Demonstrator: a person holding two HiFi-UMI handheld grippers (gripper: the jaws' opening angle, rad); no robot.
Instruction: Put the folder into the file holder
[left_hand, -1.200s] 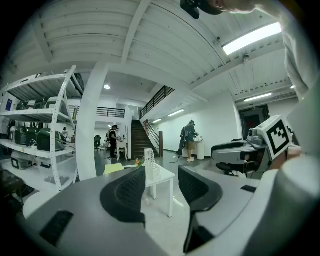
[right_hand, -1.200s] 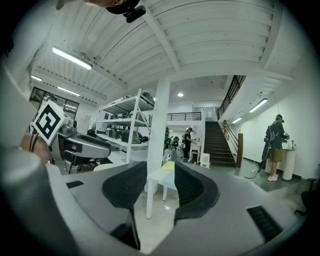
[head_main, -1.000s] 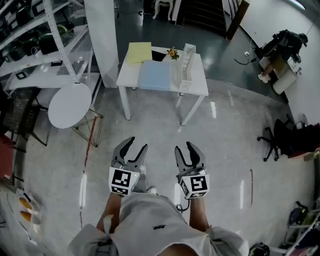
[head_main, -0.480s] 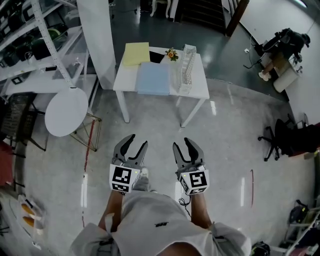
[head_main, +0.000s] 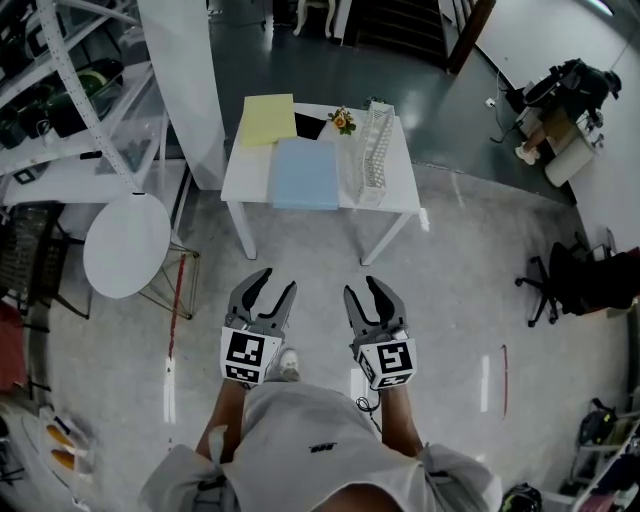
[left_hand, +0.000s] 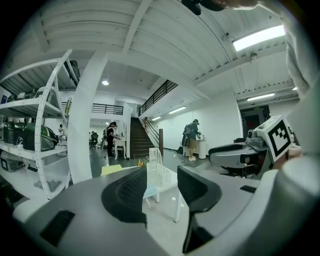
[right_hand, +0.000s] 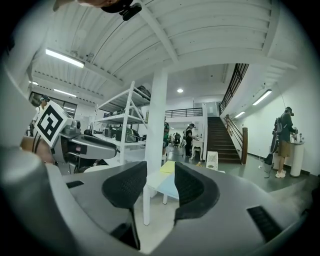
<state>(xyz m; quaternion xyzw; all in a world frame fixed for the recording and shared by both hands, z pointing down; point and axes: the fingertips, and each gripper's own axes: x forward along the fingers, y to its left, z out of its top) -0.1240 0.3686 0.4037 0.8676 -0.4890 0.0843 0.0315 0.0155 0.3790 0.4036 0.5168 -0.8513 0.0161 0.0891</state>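
I hold the left gripper (head_main: 275, 282) and the right gripper (head_main: 362, 288) side by side over open floor (head_main: 310, 255), well apart from the near edge of the white table (head_main: 400, 195). Both are empty. The left jaws have just been closing but stand apart, and the right jaws show a narrow gap. The blue folder (head_main: 305, 172) lies flat on the table, just beside the file holder (head_main: 375, 140). A pillar (head_main: 185, 80) stands to the left.

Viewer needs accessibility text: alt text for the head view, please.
From above: a person faces a white table bearing a blue folder, a yellow folder and a white mesh file holder, some way ahead. The left gripper and right gripper are held out in front, both empty with jaws apart; the left's have just been closing slightly.
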